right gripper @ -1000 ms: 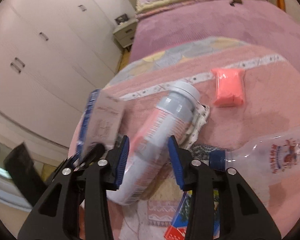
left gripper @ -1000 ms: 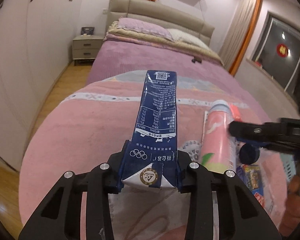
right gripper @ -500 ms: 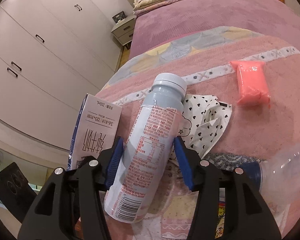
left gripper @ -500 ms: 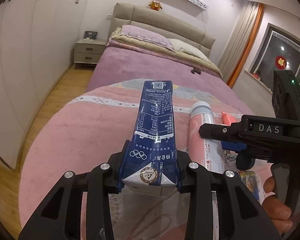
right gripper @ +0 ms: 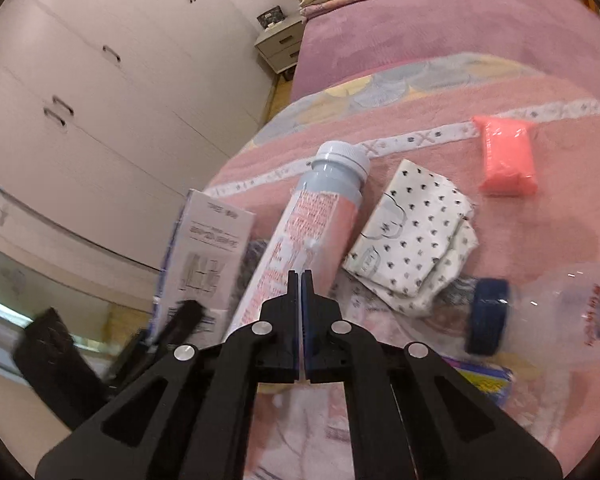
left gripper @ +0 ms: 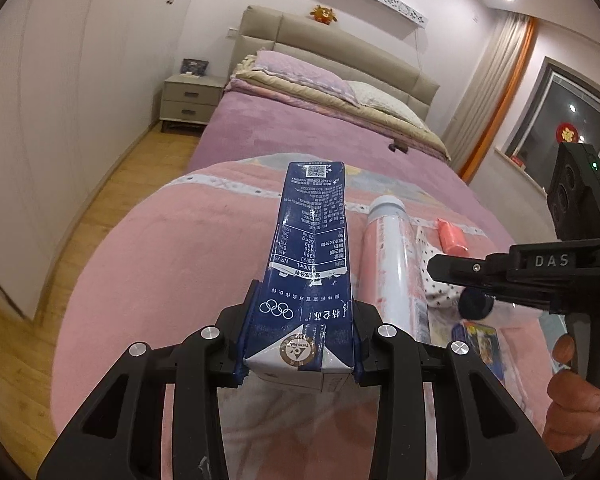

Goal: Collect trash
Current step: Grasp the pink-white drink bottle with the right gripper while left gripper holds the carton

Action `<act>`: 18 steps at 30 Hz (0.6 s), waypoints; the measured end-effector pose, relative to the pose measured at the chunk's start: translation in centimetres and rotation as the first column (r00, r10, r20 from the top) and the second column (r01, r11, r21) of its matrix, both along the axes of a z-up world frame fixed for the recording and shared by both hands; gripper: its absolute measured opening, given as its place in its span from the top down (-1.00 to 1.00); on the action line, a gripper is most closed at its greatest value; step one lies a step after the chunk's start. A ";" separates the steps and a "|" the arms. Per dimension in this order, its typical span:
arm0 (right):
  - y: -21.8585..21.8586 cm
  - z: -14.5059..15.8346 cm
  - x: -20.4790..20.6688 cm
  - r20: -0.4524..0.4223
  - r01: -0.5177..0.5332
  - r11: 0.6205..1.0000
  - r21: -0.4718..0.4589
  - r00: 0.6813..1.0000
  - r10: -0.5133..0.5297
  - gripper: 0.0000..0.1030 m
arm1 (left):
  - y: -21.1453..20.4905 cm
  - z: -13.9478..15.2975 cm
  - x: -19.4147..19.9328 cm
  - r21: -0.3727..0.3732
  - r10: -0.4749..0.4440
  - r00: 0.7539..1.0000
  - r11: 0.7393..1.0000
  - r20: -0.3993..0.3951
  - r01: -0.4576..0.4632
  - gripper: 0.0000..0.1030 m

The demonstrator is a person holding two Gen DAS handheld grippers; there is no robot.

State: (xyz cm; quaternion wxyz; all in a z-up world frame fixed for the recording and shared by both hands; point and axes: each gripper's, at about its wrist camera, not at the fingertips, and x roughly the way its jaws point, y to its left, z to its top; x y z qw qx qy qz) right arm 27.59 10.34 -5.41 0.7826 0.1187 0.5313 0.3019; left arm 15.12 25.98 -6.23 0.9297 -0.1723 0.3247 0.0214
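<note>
Left tongs (left gripper: 299, 332): clamped on the near end of a dark blue milk carton (left gripper: 310, 248), which is lifted clear of the bed and points far.
Bed (left gripper: 148, 264): pink blanket carries the litter, at the near end.
Yogurt bottle (right gripper: 300, 236): lies on the blanket just right of the carton, grey cap far.
Right tongs (right gripper: 301, 280): pressed fully together, nothing between them, tips above the bottle's label.
Spotted wrapper (right gripper: 416, 240): crumpled, right of the bottle.
Clear bottle (right gripper: 556, 308): blue cap, lying at near right.
Pink packet (right gripper: 506, 156): far right, apart from the rest.
</note>
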 end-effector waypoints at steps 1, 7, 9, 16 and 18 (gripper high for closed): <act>0.2 0.0 -0.3 0.004 -0.010 1.000 -0.003 1.000 0.010 0.99 | -0.1 0.0 -0.2 0.008 0.004 1.000 1.000 -0.001 -0.004 0.33; 0.6 -0.7 -0.7 -0.016 0.038 0.999 0.008 0.999 -0.038 -0.18 | 0.3 0.5 -2.4 0.010 0.028 1.000 1.000 0.004 -0.028 0.33; 1.2 -0.8 -0.5 -0.009 0.051 0.999 0.001 0.999 -0.051 -0.19 | 0.4 1.0 -3.1 0.014 0.030 0.999 0.999 0.019 -0.030 0.33; 4.0 -3.2 1.4 -0.047 0.102 0.993 -0.052 0.993 -0.105 -0.18 | 0.4 2.0 -4.7 0.029 0.038 0.999 0.999 0.035 -0.039 0.33; 4.8 -3.0 1.3 -0.018 0.086 0.992 -0.093 0.996 -0.088 -0.09 | 0.4 2.2 -4.9 0.033 0.041 0.999 0.999 0.036 -0.042 0.33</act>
